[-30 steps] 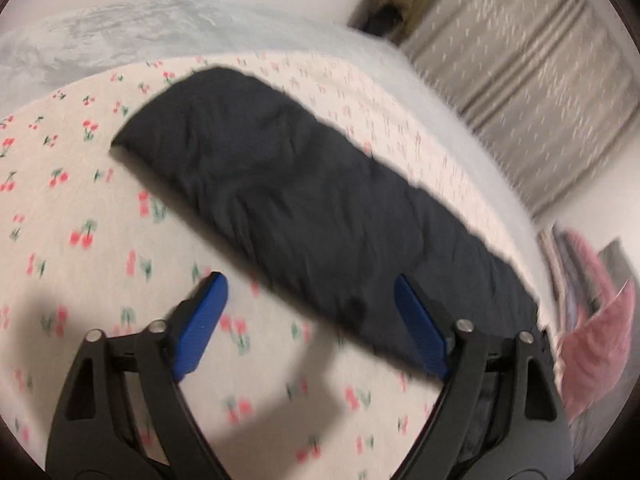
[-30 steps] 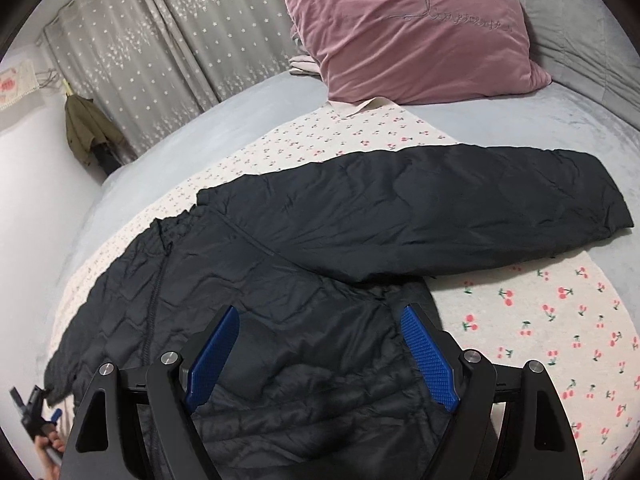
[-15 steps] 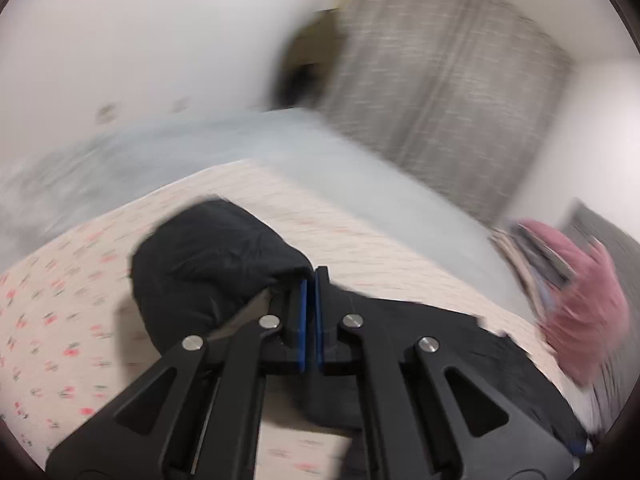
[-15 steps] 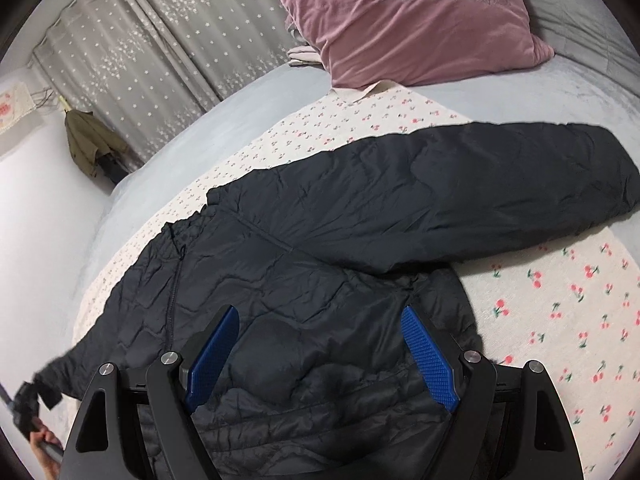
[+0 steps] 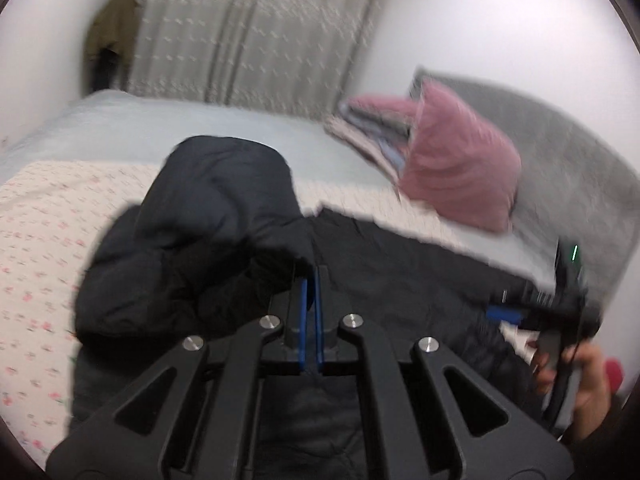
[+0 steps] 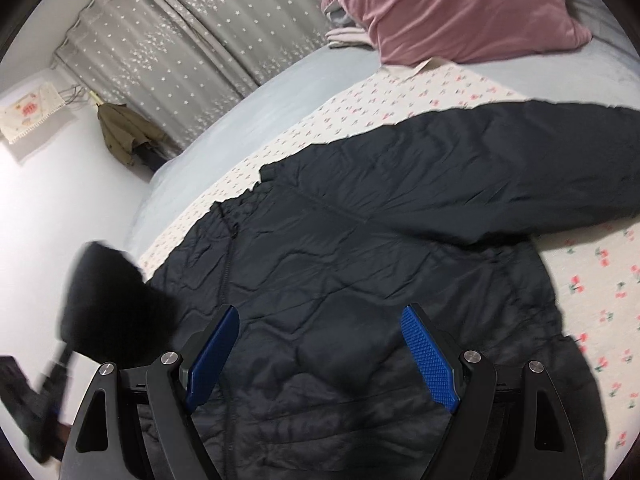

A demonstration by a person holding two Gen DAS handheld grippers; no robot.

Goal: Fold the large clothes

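A black quilted jacket (image 6: pixel 360 280) lies front up on a cherry-print sheet (image 6: pixel 600 280), one sleeve (image 6: pixel 520 168) stretched toward the right. My left gripper (image 5: pixel 310 276) is shut on the other sleeve (image 5: pixel 200 232), which hangs bunched and lifted above the sheet; the same raised sleeve (image 6: pixel 108 304) shows blurred at the left of the right wrist view. My right gripper (image 6: pixel 320 344) hovers open over the jacket's lower body, nothing between its blue pads (image 6: pixel 428 356). In the left wrist view the right gripper (image 5: pixel 532 312) appears at the right edge, held by a hand (image 5: pixel 580 376).
A pink pillow (image 6: pixel 460 0) and folded blankets (image 5: pixel 372 128) lie at the head of the grey bed (image 6: pixel 260 104). Grey curtains (image 6: pixel 180 40) and a hanging olive coat (image 6: pixel 124 132) stand behind. A white wall (image 6: pixel 60 200) borders the bed's far side.
My left gripper shut on the sleeve end, then lifted it and carried it across toward the jacket body while rolling. The right gripper edged slightly forward over the jacket and stayed open.
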